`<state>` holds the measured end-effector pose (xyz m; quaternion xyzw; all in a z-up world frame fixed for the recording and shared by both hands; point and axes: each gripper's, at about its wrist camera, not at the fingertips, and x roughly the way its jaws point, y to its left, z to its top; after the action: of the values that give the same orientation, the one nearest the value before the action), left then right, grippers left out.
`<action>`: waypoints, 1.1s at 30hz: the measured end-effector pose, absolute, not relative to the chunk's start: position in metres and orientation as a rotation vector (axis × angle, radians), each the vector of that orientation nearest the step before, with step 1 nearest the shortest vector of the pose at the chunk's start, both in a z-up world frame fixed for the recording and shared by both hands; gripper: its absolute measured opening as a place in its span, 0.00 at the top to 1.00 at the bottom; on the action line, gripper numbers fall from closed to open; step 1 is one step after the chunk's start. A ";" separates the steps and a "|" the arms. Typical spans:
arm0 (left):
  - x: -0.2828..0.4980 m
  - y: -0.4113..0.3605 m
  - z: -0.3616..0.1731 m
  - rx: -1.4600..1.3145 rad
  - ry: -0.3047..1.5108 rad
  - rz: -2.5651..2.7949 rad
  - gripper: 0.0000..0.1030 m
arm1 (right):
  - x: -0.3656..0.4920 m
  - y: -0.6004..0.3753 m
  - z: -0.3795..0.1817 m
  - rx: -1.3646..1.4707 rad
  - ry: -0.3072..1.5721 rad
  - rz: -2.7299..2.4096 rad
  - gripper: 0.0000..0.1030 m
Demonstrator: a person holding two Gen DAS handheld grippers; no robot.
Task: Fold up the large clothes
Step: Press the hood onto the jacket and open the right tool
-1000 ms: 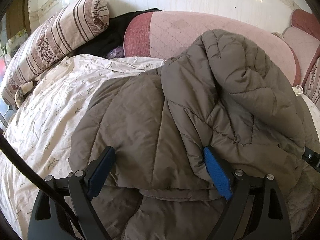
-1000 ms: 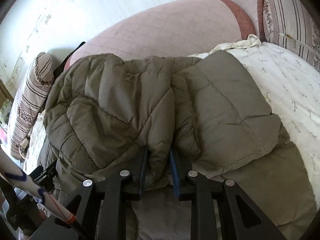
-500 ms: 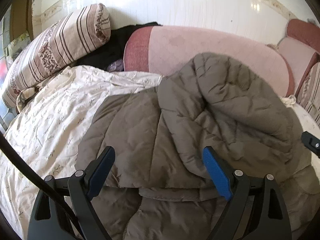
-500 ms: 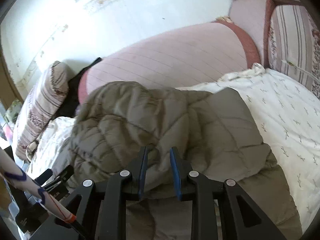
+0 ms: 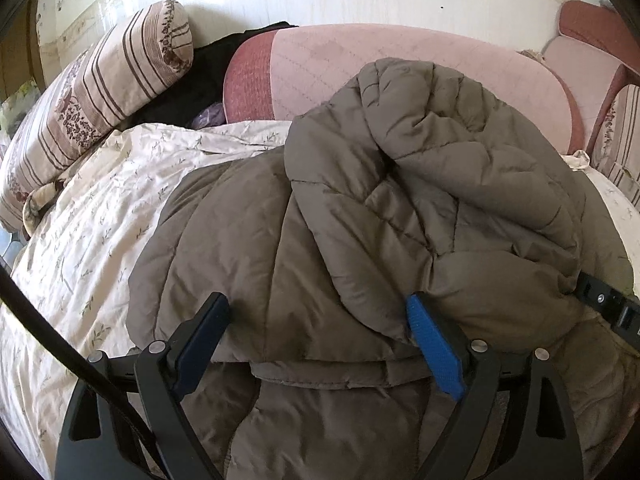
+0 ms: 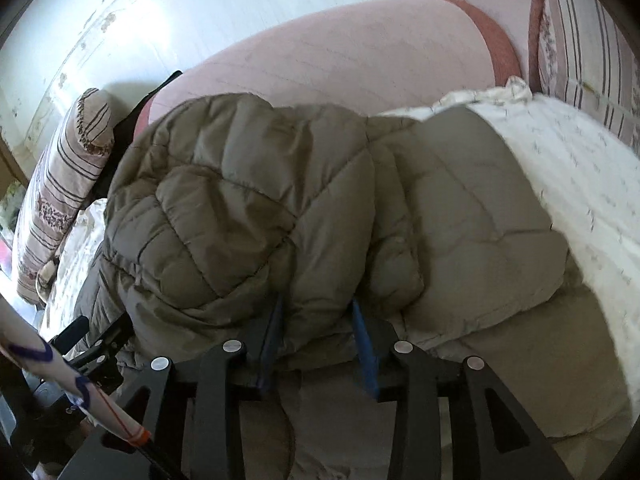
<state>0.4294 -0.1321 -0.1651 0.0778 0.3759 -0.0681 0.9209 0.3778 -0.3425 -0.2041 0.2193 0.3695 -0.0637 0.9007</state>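
Observation:
A grey-brown quilted puffer jacket (image 5: 360, 220) lies on the bed, its far half bunched up and folded over toward me. My left gripper (image 5: 316, 324) is open, its blue pads wide apart over the jacket's near folded edge. My right gripper (image 6: 318, 320) is shut on a thick fold of the jacket (image 6: 248, 208) and holds it raised. The right gripper's body shows at the right edge of the left wrist view (image 5: 608, 308).
A white floral bedsheet (image 5: 92, 220) covers the bed. A striped bolster pillow (image 5: 92, 92) lies at the far left. A pink padded headboard (image 5: 360, 56) runs along the back, with dark clothes (image 5: 200, 76) beside it. Striped cushions (image 6: 580, 40) stand at the right.
The right gripper has lifted the bunched jacket fold and then brought it closer toward me and lower. The left gripper has stayed open and moved slightly.

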 end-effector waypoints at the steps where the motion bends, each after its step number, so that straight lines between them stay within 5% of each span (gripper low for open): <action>1: 0.430 -0.132 -0.166 0.158 0.776 -0.139 0.12 | 0.378 -0.342 -0.204 0.449 0.765 -0.133 0.63; 21: 0.424 -0.126 -0.150 0.101 0.725 -0.162 0.12 | 0.358 -0.340 -0.153 0.388 0.636 -0.144 0.63; 33: 0.415 -0.141 -0.150 0.130 0.713 -0.201 0.12 | 0.373 -0.311 -0.181 0.325 0.724 -0.082 0.64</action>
<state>0.4154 -0.1405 -0.1495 0.0637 0.3480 -0.0982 0.9301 0.3732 -0.3106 -0.1813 0.1583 0.3524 -0.0400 0.9215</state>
